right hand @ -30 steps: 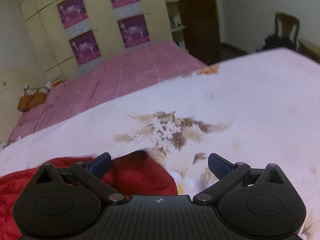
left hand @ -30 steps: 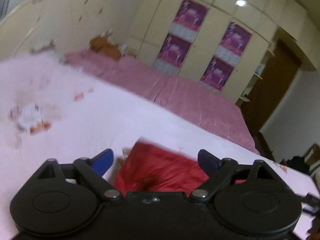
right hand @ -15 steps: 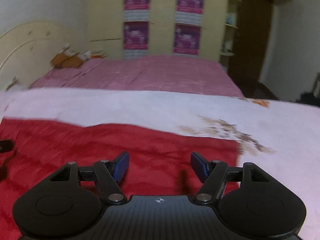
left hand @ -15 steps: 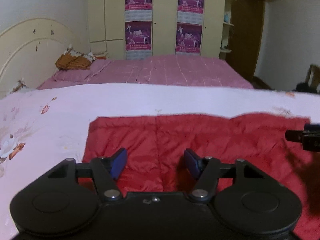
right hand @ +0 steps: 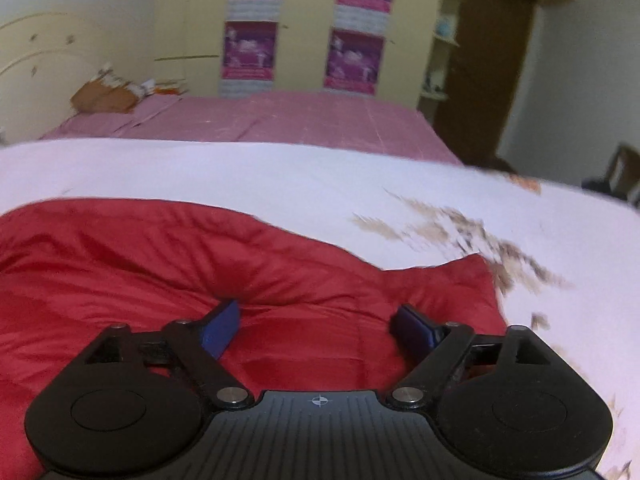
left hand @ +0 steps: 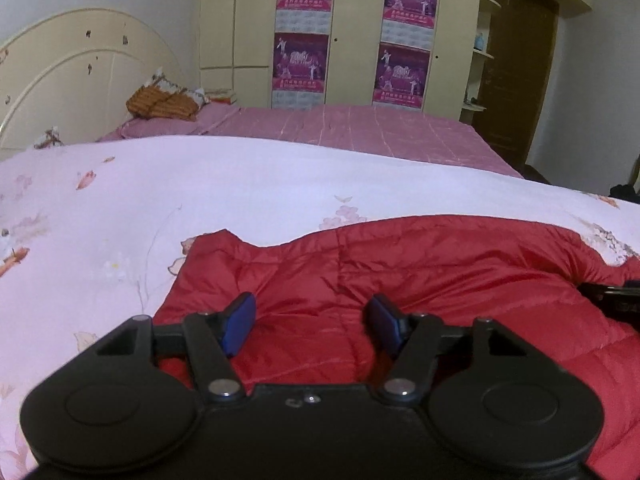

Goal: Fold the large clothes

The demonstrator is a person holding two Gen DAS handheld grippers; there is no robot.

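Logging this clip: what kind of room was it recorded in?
A home bedroom, most likely. A bed with a pink cover and a curved cream headboard stands behind, and a tall cream wardrobe lines the far wall. The red quilted garment lies on a floral bedspread.

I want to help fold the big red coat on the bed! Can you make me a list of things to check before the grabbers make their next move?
1. Left gripper open and holding nothing: ok, its jaws stand apart over the cloth.
2. Right gripper open and holding nothing: ok, jaws wide apart.
3. Red quilted garment lying on the floral sheet: ok.
4. Garment smooth enough to fold: not ok, it shows wrinkles and a puffy ridge near the right gripper.
5. Both far corners in sight: ok, one in each wrist view.
6. Near edge of the garment lined up: cannot tell, the grippers hide it.
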